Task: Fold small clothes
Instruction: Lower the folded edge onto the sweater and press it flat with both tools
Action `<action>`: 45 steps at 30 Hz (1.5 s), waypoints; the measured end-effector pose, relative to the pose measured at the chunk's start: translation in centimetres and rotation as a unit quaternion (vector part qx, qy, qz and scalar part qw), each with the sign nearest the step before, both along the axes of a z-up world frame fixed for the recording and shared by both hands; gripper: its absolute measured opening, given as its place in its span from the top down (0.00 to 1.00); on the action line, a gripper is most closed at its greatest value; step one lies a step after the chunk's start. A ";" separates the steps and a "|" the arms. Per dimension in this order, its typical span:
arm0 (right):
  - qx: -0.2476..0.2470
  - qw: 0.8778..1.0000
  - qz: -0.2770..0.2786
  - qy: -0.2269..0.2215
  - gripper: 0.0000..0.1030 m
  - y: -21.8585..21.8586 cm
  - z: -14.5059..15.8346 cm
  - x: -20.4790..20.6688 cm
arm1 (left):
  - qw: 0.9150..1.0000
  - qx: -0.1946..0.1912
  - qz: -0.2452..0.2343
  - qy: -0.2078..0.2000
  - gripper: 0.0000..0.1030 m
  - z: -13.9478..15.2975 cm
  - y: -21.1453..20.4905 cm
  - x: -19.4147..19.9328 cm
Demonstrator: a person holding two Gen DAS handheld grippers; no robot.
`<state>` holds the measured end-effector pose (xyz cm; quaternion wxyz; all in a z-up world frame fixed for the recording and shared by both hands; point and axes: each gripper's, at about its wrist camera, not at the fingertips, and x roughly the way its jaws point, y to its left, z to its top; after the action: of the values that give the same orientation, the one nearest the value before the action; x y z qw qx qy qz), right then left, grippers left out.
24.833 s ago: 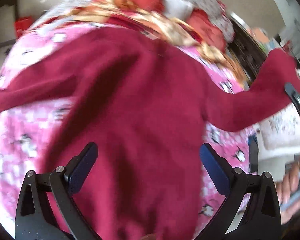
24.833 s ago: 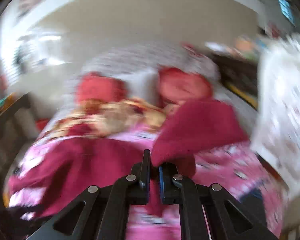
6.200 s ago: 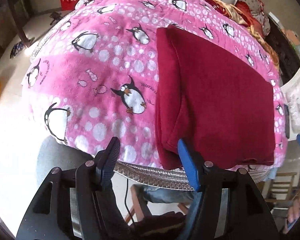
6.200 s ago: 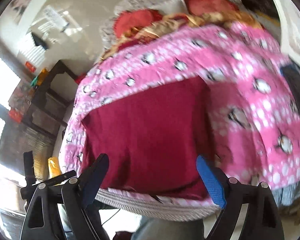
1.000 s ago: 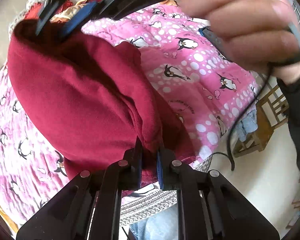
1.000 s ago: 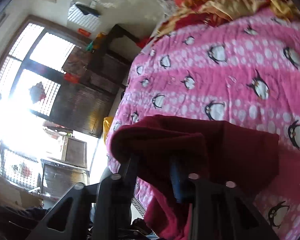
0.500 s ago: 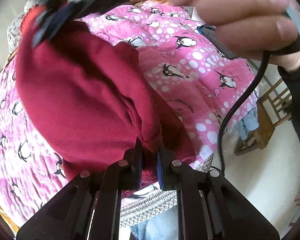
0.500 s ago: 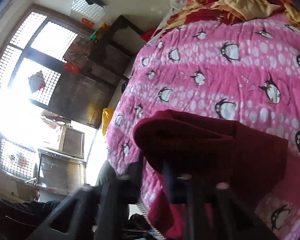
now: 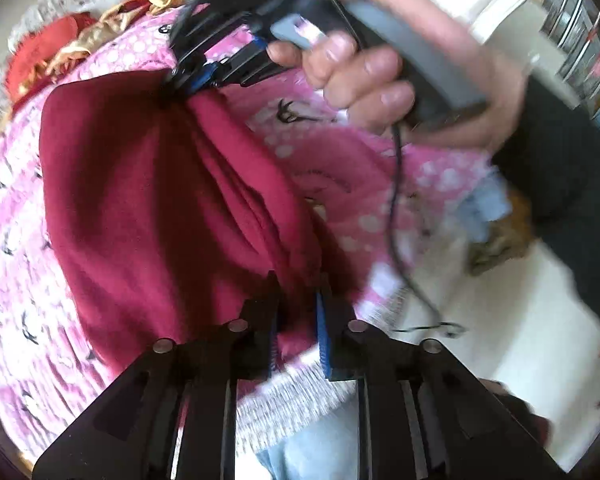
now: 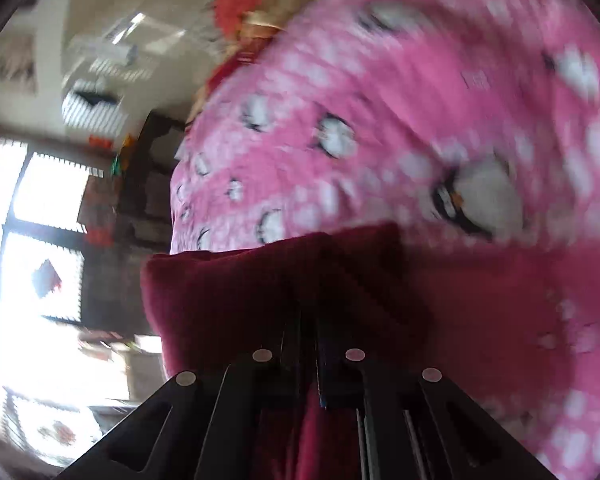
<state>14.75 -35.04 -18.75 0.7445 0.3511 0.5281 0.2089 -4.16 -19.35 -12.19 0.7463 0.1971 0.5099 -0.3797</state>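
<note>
The dark red garment (image 9: 148,184) lies bunched on the pink penguin blanket (image 9: 24,280) on the bed. The left tool (image 9: 298,320) is clamped on its near edge; the right tool (image 10: 309,344), blurred, seems clamped on the far corner.

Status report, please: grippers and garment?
Left gripper shut on garment. Right gripper shut on its far edge. Garment lifted over blanket. Nothing in the way.

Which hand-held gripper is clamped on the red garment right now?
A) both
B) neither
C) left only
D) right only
A: the left hand-held gripper pinches a bunched fold of the red garment near the bed edge, and the right hand-held gripper is shut on its far corner above the pink penguin blanket.
</note>
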 end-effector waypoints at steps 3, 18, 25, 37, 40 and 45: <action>0.004 0.999 -0.012 -0.046 0.81 -0.7 2.8 -2.1 | 0.994 -0.064 0.020 0.082 0.62 2.5 3.7 1.3; -0.131 0.988 -0.066 -0.052 0.27 2.1 4.9 -3.6 | 0.954 -0.117 0.250 0.113 0.28 -1.2 12.9 23.8; -0.164 0.984 -0.074 -0.005 0.82 0.5 2.4 -3.5 | 0.938 -0.155 0.259 0.168 0.24 -4.5 11.3 25.6; -0.107 0.990 -0.084 -0.035 0.00 -0.7 5.0 -8.0 | 0.932 -0.156 0.259 0.199 0.19 -2.8 13.5 22.5; -0.107 0.991 -0.080 -0.009 0.00 -0.5 3.6 -7.7 | 0.929 -0.168 0.259 0.206 0.19 -3.6 13.2 21.8; -0.059 0.995 -0.072 0.030 0.19 0.1 0.3 -6.0 | 0.900 -0.198 0.287 0.261 0.17 -6.0 13.3 23.2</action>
<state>8.76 -34.96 -18.40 0.7608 0.3498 0.5348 0.1132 19.01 -6.04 -18.24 0.6865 -0.2155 0.6353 -0.2803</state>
